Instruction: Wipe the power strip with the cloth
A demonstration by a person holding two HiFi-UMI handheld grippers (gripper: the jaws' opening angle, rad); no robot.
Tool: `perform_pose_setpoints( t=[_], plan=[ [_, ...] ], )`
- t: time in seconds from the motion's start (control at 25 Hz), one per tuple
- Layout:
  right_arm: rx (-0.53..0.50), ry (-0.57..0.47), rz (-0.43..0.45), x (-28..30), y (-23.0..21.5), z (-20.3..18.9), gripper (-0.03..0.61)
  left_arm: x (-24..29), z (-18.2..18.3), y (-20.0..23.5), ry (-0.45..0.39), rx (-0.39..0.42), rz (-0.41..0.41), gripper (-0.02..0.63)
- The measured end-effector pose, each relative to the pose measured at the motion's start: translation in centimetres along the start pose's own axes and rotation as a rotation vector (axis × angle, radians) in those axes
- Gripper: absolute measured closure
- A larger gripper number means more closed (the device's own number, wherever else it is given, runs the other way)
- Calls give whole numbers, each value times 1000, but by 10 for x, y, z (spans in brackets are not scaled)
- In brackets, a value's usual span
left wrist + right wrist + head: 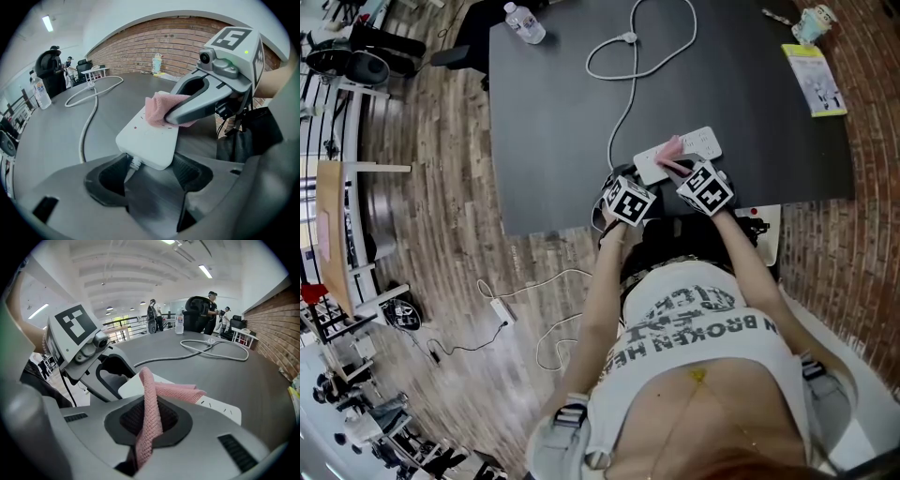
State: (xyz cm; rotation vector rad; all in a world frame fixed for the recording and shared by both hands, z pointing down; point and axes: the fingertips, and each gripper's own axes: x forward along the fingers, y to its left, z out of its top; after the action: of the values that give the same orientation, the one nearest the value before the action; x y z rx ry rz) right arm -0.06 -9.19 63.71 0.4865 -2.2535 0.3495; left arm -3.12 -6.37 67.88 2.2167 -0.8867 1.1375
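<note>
Pink knitted cloth [149, 394] is being pinched as a narrow fold between the fingers of the right gripper [149, 420]. Its free end is lying across the top of the power strip [147, 140], about midway along it. The left gripper [150, 171] is bracing the strip's cord end, with one finger [110, 180] on each side of it and apparently pressing on both corners.

The hold on that end looks like the weak point. The left fingers are catching only the rounded corners, so a firm wiping stroke towards the far end could, I judge, pivot the strip or pull it free. The cloth could also be dragged out of the right fingers, since only a thin fold is being gripped. The strip is lying near the desk's [553, 112] front edge, so a stroke towards the person could be nudging it over.

The strip itself is looking white, flat and smooth, with rounded corners, small red marks and dark socket slots. Its white cord [86, 122] is leaving from the gripped end and looping away beyond the strip's far end.
</note>
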Motion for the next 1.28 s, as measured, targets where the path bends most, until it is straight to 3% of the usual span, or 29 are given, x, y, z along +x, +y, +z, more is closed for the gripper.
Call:
perform_pose_setpoints(
  t=[0.68,1.28],
  plan=[
    [33,3,-62,-12,-23,-12,562,0,0,1,4,0,-2,327],
    [120,-7,-139,-34,-56,-32,561,1,0,1,7,-3,0,327]
  ],
)
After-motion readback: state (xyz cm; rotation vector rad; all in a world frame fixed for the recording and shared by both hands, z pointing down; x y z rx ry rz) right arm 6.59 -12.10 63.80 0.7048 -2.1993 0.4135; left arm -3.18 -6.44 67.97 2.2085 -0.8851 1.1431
